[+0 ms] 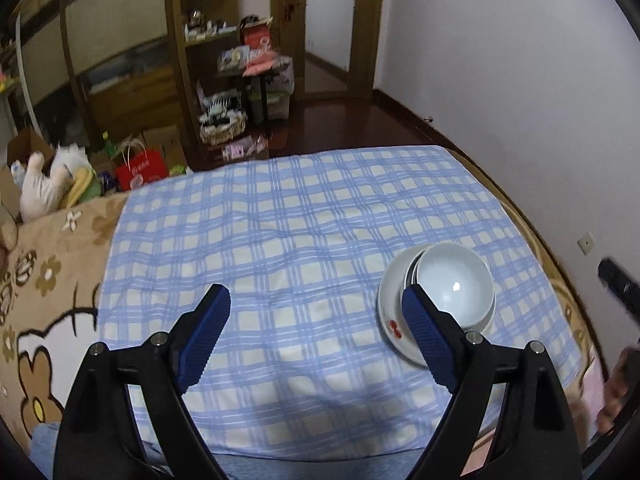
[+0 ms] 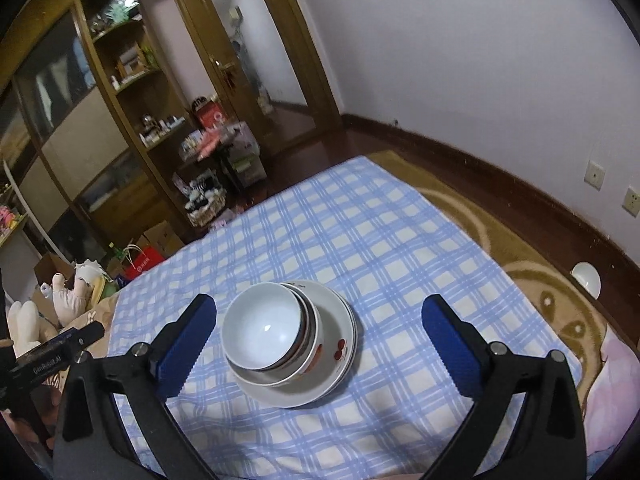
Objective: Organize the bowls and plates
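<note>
The stack of bowls (image 2: 266,330) sits nested on the plates (image 2: 336,344), a little toward 9 o'clock of their centre, all on the checked cloth (image 2: 360,240); I judge them gathered there to clear the surface. My right gripper (image 2: 316,344) hangs above, jaws fully spread, holding nothing. My left gripper (image 1: 316,332) is likewise wide and empty, the stack at its 3 o'clock. Only the right view shows what may be another white dish (image 2: 586,278) at 3 o'clock by the wall.
</note>
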Available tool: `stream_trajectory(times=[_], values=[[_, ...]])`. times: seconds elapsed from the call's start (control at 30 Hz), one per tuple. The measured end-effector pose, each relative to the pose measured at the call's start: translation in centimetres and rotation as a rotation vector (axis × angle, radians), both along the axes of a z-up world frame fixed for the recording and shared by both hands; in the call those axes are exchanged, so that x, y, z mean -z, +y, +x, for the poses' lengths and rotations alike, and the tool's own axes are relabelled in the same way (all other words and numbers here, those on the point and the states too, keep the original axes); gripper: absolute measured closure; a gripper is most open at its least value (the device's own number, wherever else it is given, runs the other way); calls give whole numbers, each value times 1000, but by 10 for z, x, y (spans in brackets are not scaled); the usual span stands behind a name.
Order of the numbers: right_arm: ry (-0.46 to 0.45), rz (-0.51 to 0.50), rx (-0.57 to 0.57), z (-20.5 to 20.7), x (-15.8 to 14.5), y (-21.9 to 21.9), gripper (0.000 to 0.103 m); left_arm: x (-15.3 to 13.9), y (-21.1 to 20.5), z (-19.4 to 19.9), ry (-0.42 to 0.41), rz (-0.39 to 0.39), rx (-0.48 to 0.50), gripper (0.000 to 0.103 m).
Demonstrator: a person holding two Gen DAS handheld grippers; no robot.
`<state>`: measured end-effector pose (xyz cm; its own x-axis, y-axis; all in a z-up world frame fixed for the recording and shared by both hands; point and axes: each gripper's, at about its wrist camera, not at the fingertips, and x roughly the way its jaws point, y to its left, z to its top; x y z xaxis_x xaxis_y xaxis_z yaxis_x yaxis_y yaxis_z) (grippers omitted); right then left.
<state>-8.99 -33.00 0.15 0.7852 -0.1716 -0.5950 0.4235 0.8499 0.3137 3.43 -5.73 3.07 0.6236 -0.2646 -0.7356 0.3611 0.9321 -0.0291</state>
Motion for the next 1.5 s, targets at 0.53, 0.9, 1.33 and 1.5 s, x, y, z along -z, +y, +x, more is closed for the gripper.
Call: stream_trajectory(times=[0.53, 0.9, 1.33, 1.5], values=[[-155, -240, 19, -38, -8, 57, 0, 3, 21, -62, -265, -20, -3, 17], [-83, -312, 1, -21, 17, 61, 0, 32, 7, -46, -191, -7, 42, 17], [-25, -287, 23, -6, 36, 52, 0, 53, -2, -24, -186, 7, 13, 17], [-19, -290, 12, -3, 37, 55, 0, 59, -4, -26, -188, 18, 13, 17]])
